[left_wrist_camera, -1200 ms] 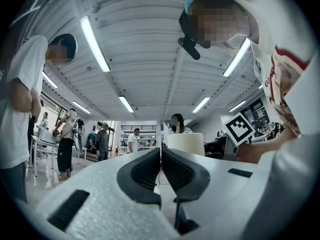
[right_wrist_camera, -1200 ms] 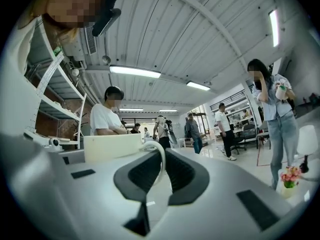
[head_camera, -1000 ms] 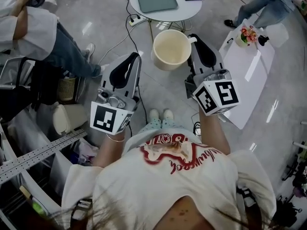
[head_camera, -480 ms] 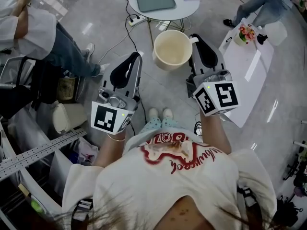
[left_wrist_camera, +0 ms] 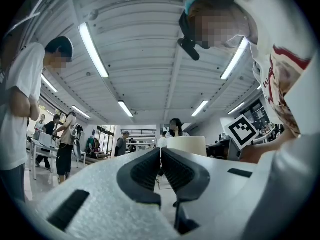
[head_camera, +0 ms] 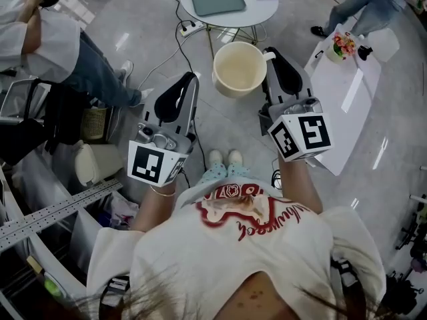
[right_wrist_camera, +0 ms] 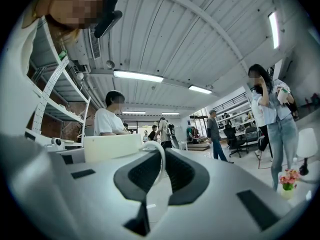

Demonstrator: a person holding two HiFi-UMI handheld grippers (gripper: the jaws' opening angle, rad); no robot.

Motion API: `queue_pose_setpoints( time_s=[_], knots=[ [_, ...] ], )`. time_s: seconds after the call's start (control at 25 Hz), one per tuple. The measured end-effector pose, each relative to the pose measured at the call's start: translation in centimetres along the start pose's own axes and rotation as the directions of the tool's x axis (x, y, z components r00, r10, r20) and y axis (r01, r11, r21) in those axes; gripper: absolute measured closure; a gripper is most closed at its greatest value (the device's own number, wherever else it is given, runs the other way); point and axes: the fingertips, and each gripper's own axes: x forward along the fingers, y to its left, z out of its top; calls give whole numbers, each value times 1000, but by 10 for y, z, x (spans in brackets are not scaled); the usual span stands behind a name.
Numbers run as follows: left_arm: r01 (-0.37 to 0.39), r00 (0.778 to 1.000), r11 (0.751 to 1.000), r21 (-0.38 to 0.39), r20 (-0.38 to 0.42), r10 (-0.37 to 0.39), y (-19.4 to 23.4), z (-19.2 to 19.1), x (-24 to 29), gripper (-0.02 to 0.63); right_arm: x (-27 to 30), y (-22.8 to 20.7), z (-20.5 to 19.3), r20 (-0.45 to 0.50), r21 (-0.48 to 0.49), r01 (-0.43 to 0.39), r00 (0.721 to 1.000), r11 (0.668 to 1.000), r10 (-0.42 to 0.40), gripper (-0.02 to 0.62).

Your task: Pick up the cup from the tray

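I see the cup (head_camera: 239, 69), cream and empty, upright with its mouth up, in the air above the floor. Its thin handle (right_wrist_camera: 152, 143) sits clamped in my right gripper's (head_camera: 270, 53) jaws.

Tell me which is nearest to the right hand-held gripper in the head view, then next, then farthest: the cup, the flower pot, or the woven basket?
1. The cup: held by its handle in the right hand-held gripper, just to its left.
2. The flower pot: off to the right, on the white table.
3. The woven basket: far over on the left, low down.
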Motion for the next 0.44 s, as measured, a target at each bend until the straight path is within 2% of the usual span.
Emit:
queue_pose_setpoints(
  time_s=[0.44],
  knots=[
    [-9, 1000, 1000, -13, 6, 9, -1, 0, -11, 584, -4, 9, 2, 11, 0, 3, 1000, 1000, -3, 554]
  ],
)
